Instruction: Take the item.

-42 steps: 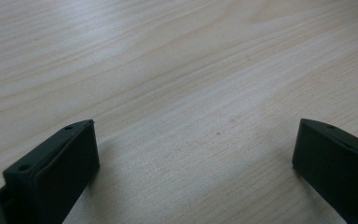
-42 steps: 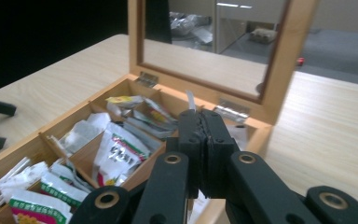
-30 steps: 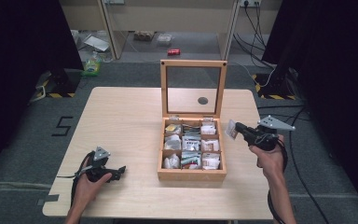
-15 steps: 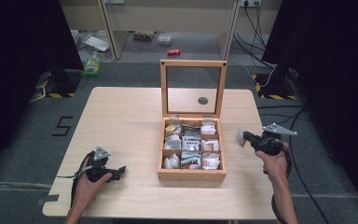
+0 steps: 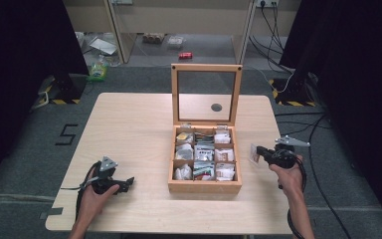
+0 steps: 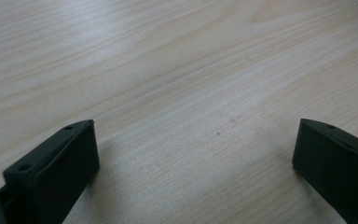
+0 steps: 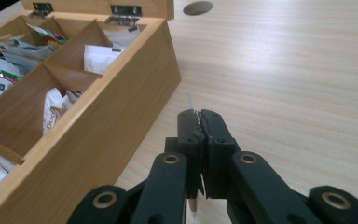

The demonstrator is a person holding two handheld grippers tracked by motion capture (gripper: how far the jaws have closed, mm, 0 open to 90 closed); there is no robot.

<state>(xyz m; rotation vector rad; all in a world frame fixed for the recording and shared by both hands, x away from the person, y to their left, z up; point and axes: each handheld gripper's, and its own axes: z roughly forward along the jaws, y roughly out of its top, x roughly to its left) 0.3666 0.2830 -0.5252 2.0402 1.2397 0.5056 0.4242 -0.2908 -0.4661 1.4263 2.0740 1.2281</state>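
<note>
A wooden box (image 5: 204, 186) with several compartments of tea sachets stands mid-table, its glass lid (image 5: 206, 94) upright. To the right of the box, low over the table, my right gripper (image 5: 259, 152) is shut on a thin pale sachet (image 5: 253, 153). In the right gripper view the jaws (image 7: 199, 116) are pressed together with the sachet's edge (image 7: 189, 100) poking out above them, beside the box wall (image 7: 98, 140). At the front left, my left gripper (image 5: 127, 183) rests on the table. Its jaws (image 6: 196, 144) are open with bare wood between them.
A round hole (image 5: 216, 107) lies in the tabletop behind the lid. Cables and stands sit on the floor to the right (image 5: 298, 89). Bare tabletop (image 5: 129, 129) spreads left of the box and around my right gripper.
My right gripper has sunk toward the table beside the box, still holding the sachet. The left gripper has stayed put.
</note>
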